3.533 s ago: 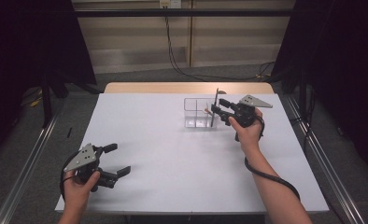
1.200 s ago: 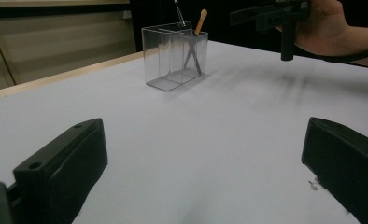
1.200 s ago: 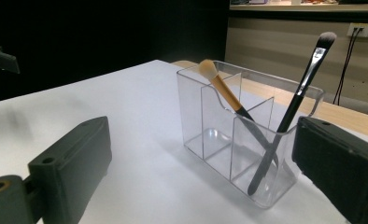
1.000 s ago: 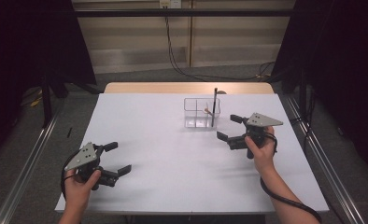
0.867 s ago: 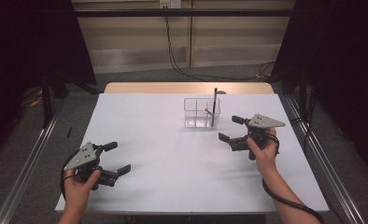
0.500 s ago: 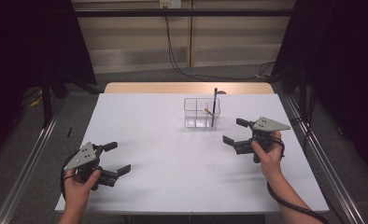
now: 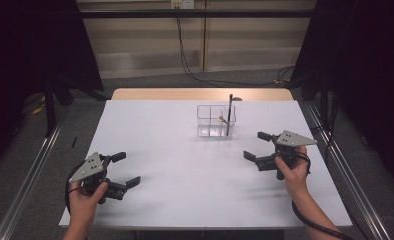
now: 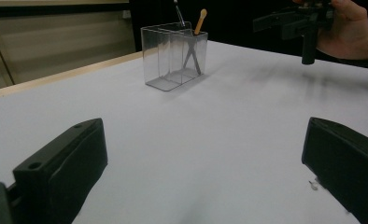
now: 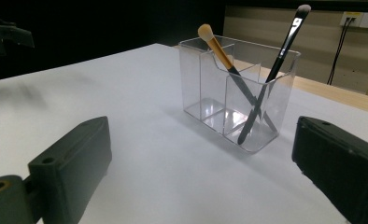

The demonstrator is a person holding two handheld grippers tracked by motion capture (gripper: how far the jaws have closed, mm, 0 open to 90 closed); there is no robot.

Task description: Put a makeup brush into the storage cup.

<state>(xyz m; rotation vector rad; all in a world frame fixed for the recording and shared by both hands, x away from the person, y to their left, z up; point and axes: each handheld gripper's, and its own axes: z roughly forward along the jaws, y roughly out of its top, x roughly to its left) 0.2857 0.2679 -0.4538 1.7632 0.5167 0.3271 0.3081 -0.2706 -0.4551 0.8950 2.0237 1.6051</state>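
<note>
Brushes (image 9: 247, 93) stand slanted in a clear organiser (image 7: 216, 120) near the desk's far edge; light, stiff handles suit gripping mid-shaft. Both grippers' jaws gape, empty.

Obstacle: clear organizer (image 7: 215, 120) with two brushes (image 9: 247, 88) standing above its rim, far side of the counter (image 7: 185, 165).
Free room: bare counter between both grippers and around them.

No legible text or labels.
</note>
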